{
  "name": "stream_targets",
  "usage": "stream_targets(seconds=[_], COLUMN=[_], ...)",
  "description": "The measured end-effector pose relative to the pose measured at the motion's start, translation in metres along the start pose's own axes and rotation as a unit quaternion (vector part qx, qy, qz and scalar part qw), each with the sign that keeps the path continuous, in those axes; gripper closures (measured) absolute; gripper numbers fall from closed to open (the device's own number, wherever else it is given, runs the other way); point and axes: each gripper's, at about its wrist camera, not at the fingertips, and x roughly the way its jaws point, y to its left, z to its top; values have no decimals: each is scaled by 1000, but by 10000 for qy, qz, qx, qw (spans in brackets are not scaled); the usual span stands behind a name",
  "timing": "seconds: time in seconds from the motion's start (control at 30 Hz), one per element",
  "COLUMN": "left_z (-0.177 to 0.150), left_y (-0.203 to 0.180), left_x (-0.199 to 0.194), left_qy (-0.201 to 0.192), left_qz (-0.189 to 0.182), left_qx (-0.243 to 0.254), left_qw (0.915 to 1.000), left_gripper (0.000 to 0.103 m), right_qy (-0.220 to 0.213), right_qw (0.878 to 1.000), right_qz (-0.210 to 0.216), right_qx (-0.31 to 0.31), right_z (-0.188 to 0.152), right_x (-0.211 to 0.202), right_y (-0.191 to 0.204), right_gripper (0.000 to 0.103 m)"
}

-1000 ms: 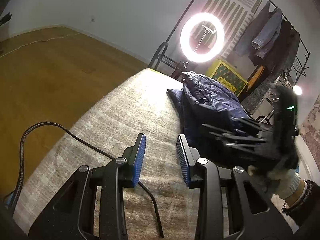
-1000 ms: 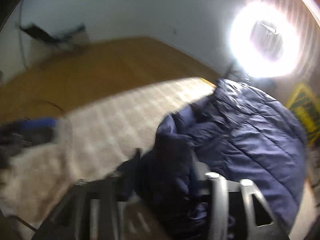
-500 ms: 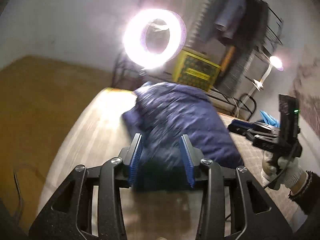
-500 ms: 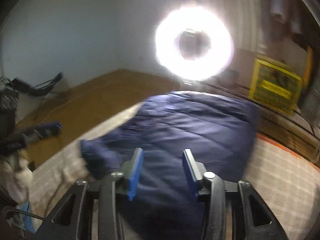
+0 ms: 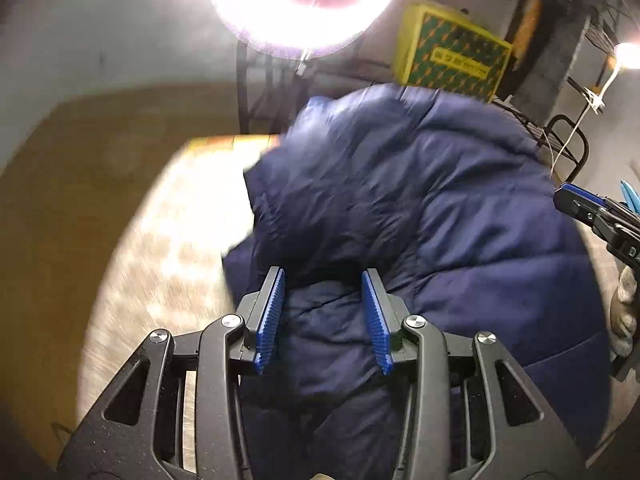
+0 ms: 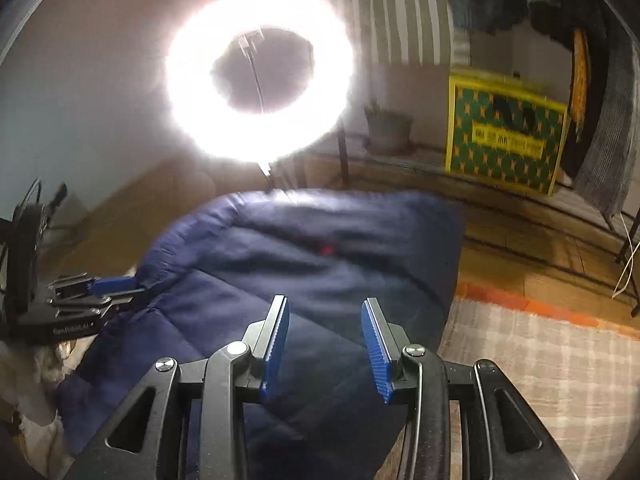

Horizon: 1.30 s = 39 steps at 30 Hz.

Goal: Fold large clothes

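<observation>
navy quilted jacket (image 5: 420, 208), yellow-green patterned box (image 6: 504, 140)

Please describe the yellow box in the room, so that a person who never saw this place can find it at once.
Look past the navy jacket on the rug to the glowing ring light. The box stands on the floor to the right of the light, beside dark hanging clothes. It alone is bright yellow, with a green patterned face.

A glaring ring light (image 6: 260, 72) stands by the pale wall (image 6: 80, 100), near a yellow-green box (image 6: 506, 136) on wooden floor (image 6: 520, 240).
</observation>
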Motion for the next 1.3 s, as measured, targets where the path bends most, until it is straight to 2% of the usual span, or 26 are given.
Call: stream_targets(seconds=[0.03,0.1,0.17,0.3,0.33,0.37,0.4,0.43,0.47,0.5,0.53,0.67,0.77,0.83,0.93,0.97,1.03,1.17,1.3], left_z=[-9,-22,-32,-29,-27,-25,-25,-23,-22,-21,-20,-15,-13,-16,-16,-16,-20,-25,-25], left_y=[7,12,11,14,18,27,36,44,55,65,73,98,100,99,92,86,75,76,78], left_x=[2,1,-2,-12,-15,-26,-34,-42,-47,-50,-51,-35,-18,-16,-17,-13,-4,2,0], left_qy=[-105,-228,-310,-152,-154,-255,-373,-478,-548,-557,-531,33,262,166,-63,8,192,189,261], left_qz=[-48,-118,-38,-108,-203,-383,-533,-681,-827,-996,-1142,-1837,-1805,-1671,-1436,-1316,-1059,-1117,-1197], left_qx=[-149,-266,-170,-120,-156,-291,-410,-515,-641,-784,-889,-1317,-1390,-1504,-1480,-1364,-1150,-1274,-1265], left_qw=[9998,9993,9994,9998,9996,9985,9970,9952,9930,9904,9880,9741,9733,9743,9785,9819,9875,9854,9844], left_gripper=[52,52,52,52,52,52,51,43,37,27,25,25,25,25,25,25,25,24,24], right_qy=[154,297,389,682,676,567,420,320,160,51,-1,68,154,154,-37,-50,-5,278,393], right_qw=[9998,9992,9989,9962,9962,9972,9985,9993,9998,9992,9979,9883,9818,9809,9893,9924,9974,9978,9933], right_qz=[-84,-141,-89,-273,-258,-221,-195,-139,-2,181,339,699,813,723,565,529,492,251,-17], right_qx=[-79,-248,-242,-474,-488,-434,-283,-148,101,339,554,1352,1710,1799,1343,1106,536,-554,-1083], right_z=[-7,-19,-27,-21,-20,-20,-20,-21,-23,-27,-31,-50,-62,-65,-58,-56,-53,-71,-93], right_x=[13,25,34,35,28,16,4,-3,-17,-28,-37,-53,-52,-52,-57,-58,-54,-44,-43], right_y=[0,2,2,9,8,3,-4,-10,-20,-31,-40,-78,-95,-97,-79,-70,-45,6,28], right_gripper=[64,64,64,64,63,54,47,33,23,20,19,16,15,15,19,24,28,28,30])
